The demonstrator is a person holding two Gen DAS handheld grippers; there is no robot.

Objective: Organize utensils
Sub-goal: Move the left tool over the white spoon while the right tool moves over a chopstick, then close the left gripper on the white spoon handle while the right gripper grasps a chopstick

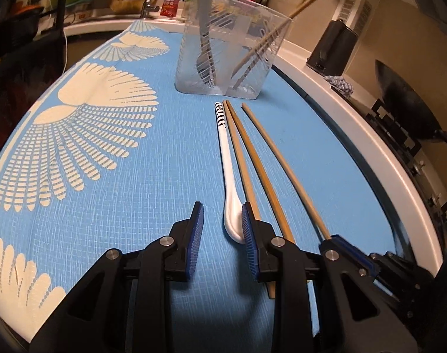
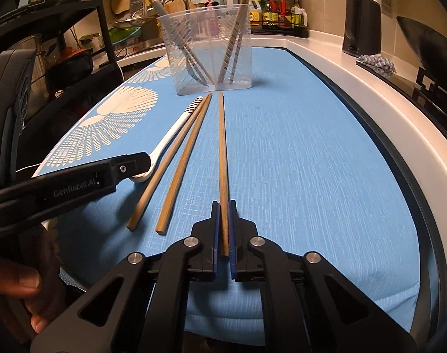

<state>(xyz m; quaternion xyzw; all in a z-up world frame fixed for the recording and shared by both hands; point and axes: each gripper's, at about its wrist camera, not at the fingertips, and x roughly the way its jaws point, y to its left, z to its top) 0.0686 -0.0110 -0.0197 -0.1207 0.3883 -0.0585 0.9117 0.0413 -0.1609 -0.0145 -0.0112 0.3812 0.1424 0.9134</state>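
A clear plastic utensil holder (image 1: 226, 47) (image 2: 208, 50) stands at the far end of the blue mat, with chopsticks and a grey utensil inside. A white spoon (image 1: 227, 170) (image 2: 170, 135) and two wooden chopsticks (image 1: 252, 164) (image 2: 182, 158) lie side by side on the mat. My left gripper (image 1: 222, 220) is open, just left of the spoon's bowl; its right finger touches or hides the bowl's edge. My right gripper (image 2: 222, 217) is shut on the thick end of a third chopstick (image 2: 222, 153) (image 1: 282, 164), which still lies along the mat.
The blue patterned mat (image 1: 105, 176) covers a white counter (image 2: 370, 94). A black kettle (image 2: 361, 26), a cloth (image 2: 376, 61) and a wok (image 1: 405, 106) stand to the right. A faucet (image 1: 148, 3), a bottle rack (image 2: 270, 6) and a black shelf (image 2: 76, 29) stand behind.
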